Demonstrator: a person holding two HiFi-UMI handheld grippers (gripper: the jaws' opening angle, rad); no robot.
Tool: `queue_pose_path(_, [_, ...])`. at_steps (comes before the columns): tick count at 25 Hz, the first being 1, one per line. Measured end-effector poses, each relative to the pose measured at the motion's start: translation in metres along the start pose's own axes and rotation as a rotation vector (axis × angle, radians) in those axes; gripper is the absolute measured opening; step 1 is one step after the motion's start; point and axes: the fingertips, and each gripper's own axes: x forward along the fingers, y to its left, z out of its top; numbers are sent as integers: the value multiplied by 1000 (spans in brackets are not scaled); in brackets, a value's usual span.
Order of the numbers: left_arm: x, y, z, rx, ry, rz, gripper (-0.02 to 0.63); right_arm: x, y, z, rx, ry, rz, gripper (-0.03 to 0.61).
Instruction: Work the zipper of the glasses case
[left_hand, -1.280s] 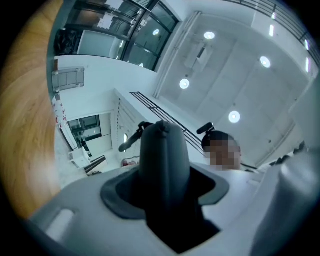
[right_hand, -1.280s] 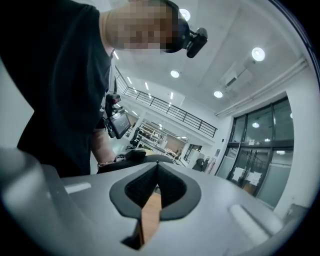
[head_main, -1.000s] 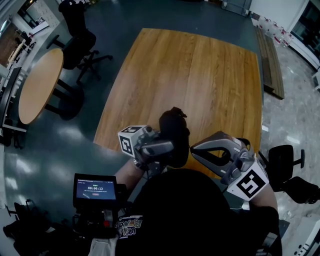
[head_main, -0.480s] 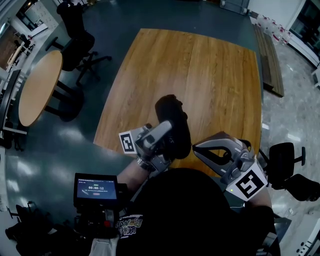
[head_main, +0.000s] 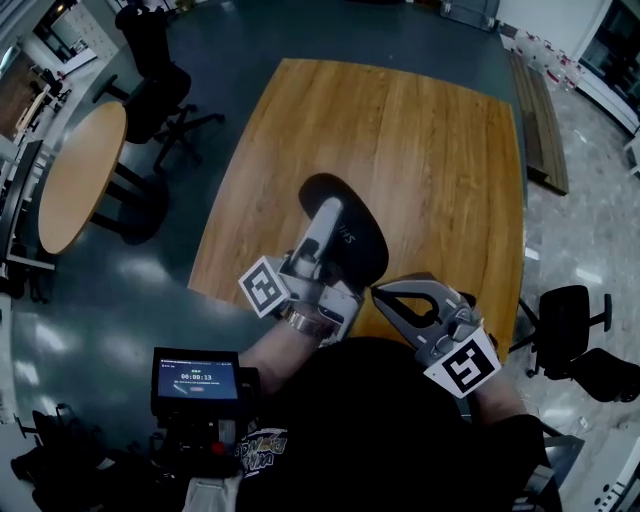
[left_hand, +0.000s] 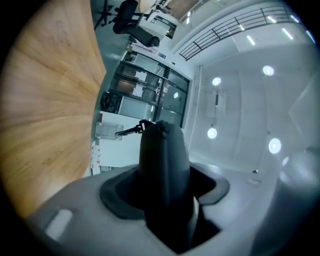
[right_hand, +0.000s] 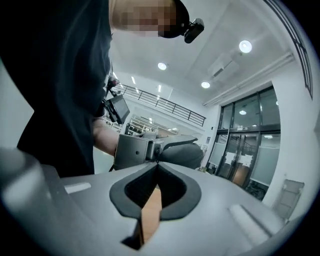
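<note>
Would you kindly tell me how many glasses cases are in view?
1: the black glasses case, clamped in the left gripper above the wooden table. No other shows, though one could lie outside the frames.

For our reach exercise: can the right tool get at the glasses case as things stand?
Probably yes: the right tool, jaws shut, points at the glasses case that the left tool holds up, with nothing between.
</note>
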Motion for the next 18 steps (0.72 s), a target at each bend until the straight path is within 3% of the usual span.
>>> queue_pose_path(3, [-6,9,7,35,-42,38,255,-2,-7,-11,65,10,-59,3])
queue_pose_path(5, [-10,14,11,63,-40,55,255,-11,-22,-17,230,-34,-154,3])
queue_pose_path(7, [-15,17,6,87,10,62,262,-24,-43,-21,367,-102,-253,3])
queue_pose_path(10, [-21,19,-15,112,136,57,253,-45,-69,-25,419,-175,-345,3])
queue_pose_path(13, [-25,16,-35,127,220,6,255,-57,-76,-21,430,-230,-332,3])
queue_pose_path(18, [-23,1,-60,151,343,-104,291,-55,-61,-3,450,-313,-195,3])
